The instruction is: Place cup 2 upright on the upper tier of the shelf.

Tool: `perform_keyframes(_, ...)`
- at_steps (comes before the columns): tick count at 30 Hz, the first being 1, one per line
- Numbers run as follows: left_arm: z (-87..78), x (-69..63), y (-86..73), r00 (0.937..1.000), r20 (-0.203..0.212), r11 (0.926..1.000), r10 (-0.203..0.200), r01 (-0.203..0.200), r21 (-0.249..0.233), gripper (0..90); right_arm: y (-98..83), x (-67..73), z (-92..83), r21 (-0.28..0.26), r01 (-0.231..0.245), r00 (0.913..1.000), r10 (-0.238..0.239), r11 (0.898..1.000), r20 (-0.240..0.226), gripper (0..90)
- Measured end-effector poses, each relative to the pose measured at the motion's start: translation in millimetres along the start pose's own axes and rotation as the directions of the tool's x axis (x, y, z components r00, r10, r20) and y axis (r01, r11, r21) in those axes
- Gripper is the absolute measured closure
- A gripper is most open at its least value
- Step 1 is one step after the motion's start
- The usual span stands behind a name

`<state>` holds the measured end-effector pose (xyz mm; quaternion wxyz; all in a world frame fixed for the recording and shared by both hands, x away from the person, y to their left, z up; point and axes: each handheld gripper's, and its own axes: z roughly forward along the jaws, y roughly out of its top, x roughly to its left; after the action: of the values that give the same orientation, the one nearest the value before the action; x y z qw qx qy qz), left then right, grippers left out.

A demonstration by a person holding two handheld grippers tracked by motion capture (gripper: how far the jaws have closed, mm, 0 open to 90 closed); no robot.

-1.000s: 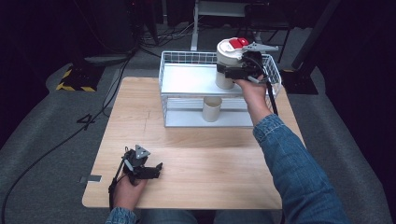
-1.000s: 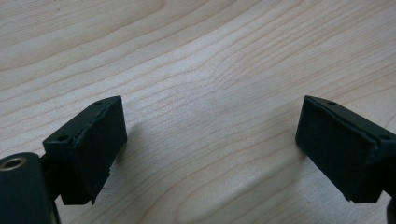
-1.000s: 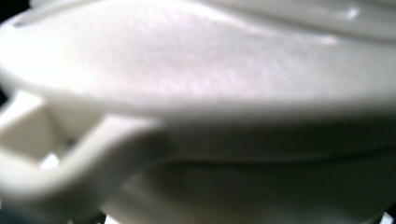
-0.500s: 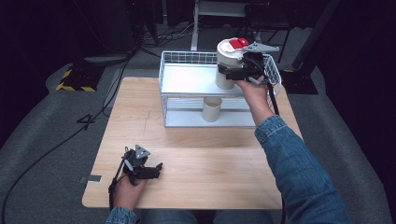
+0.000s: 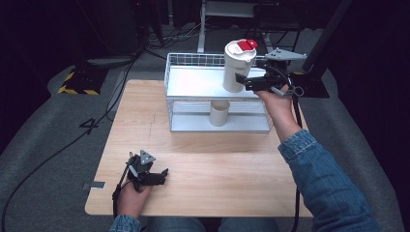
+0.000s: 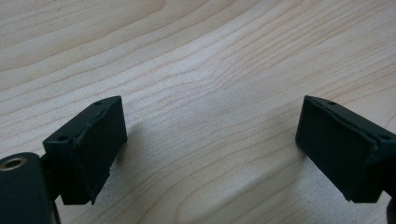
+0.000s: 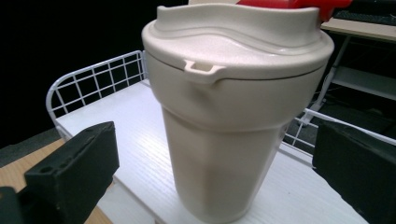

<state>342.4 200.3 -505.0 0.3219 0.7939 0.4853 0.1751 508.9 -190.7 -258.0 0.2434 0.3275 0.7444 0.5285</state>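
Left gripper [image 5: 162,173] rests at the near edge of the table [image 5: 212,159], fingers [image 6: 93,140] apart with bare wood between them, nothing held.

Mid-table is bare wood. Past it, at the far edge, stands a white wire rack [image 5: 193,63] with two shelves. A short beige cup [image 5: 219,112] stands upright on the lower shelf.

The tumbler [image 5: 237,67] stands upright on the rack's white upper shelf, toward its right side. It's cream/beige, speckled matte finish, tapering to a narrower base. Wider press-on lid in the same colour, with a small tab at the rim and a red flip cap [image 5: 247,44] on top.

Right gripper [image 5: 246,83] is level with the tumbler, just to its right in the high view. Its fingers [image 7: 74,172] have just been opening; they now stand wide on either side of the tumbler, clear gaps on both sides, pads not touching it. Tumbler sits on the shelf by itself.
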Motion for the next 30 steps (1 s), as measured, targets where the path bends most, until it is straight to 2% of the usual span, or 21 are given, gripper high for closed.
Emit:
perform_keyframes(6,0.0,0.0,0.0,1.0000,-0.001,1.0000,0.000,0.000,0.001,9.4,-6.0,2.3,-23.4,-0.002,0.004,0.9995,-0.004,1.000,-0.032,1.0)
perform_keyframes(11,0.0,0.1,0.1,1.0000,-0.001,1.0000,0.001,-0.001,0.001,9.5,-12.8,5.8,-41.3,0.008,0.031,0.9990,-0.031,0.999,-0.032,1.0)
perform_keyframes(19,0.8,0.1,0.9,1.0000,-0.003,1.0000,0.003,-0.003,-0.001,9.4,-25.9,5.7,-73.6,0.014,0.038,0.9985,-0.037,0.999,-0.040,1.5)
perform_keyframes(22,0.9,0.1,0.9,1.0000,-0.003,1.0000,0.003,-0.003,-0.001,9.4,-31.9,5.2,-81.5,0.019,0.026,0.9980,-0.025,0.999,-0.058,1.7)
perform_keyframes(30,0.9,0.0,0.9,1.0000,-0.004,1.0000,0.002,-0.002,-0.001,9.4,-49.1,4.3,-99.7,0.032,0.026,0.9986,-0.025,0.999,-0.047,2.3)
